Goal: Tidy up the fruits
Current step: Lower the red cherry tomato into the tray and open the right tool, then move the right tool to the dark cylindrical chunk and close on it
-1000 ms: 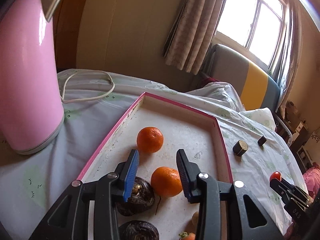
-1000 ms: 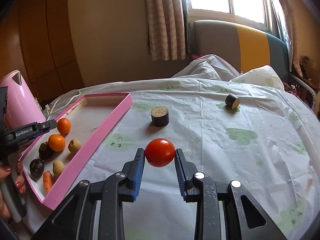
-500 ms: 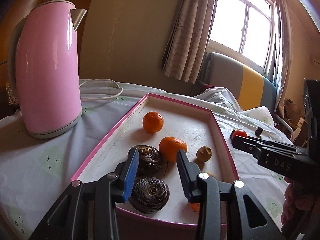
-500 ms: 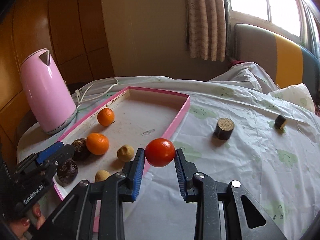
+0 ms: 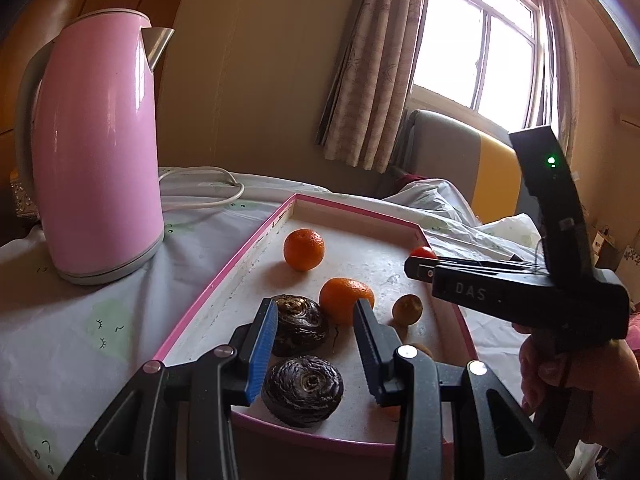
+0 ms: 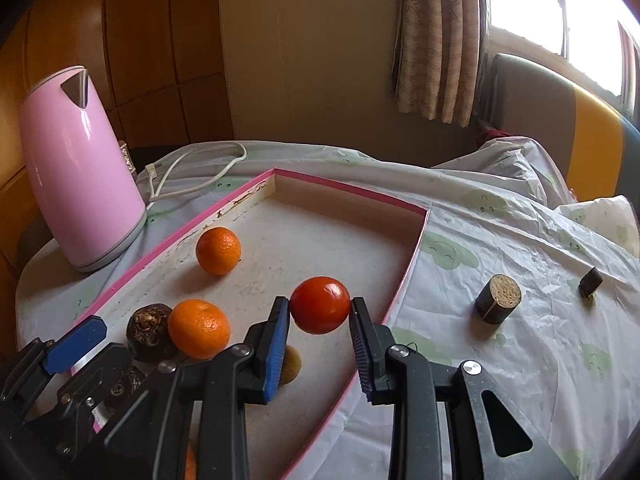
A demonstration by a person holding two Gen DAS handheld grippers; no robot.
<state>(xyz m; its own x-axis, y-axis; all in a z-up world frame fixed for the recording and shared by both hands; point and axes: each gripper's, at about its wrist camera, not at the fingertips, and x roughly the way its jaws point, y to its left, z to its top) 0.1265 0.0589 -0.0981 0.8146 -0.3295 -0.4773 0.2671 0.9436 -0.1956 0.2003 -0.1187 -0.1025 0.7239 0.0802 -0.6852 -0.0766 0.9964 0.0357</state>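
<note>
My right gripper [image 6: 320, 316] is shut on a red tomato [image 6: 320, 305] and holds it above the right side of the pink-rimmed tray [image 6: 344, 191]. The right gripper also shows in the left wrist view [image 5: 420, 266], with the tomato [image 5: 423, 252] at its tip. The tray [image 5: 224, 280] holds two oranges [image 5: 304, 249] [image 5: 345, 300], two dark round fruits [image 5: 298, 324] [image 5: 305, 390] and a small brown fruit [image 5: 407, 309]. My left gripper [image 5: 316, 344] is open and empty, above the tray's near end.
A pink kettle [image 5: 94, 148] stands left of the tray with its white cord [image 5: 204, 190] behind. In the right wrist view, two dark cut stubs [image 6: 498, 298] [image 6: 591, 281] lie on the plastic cloth right of the tray. Curtains and a sofa stand behind.
My right gripper has carried the tomato left from over the cloth to above the tray. My left gripper has drawn back toward the tray's near end, still open.
</note>
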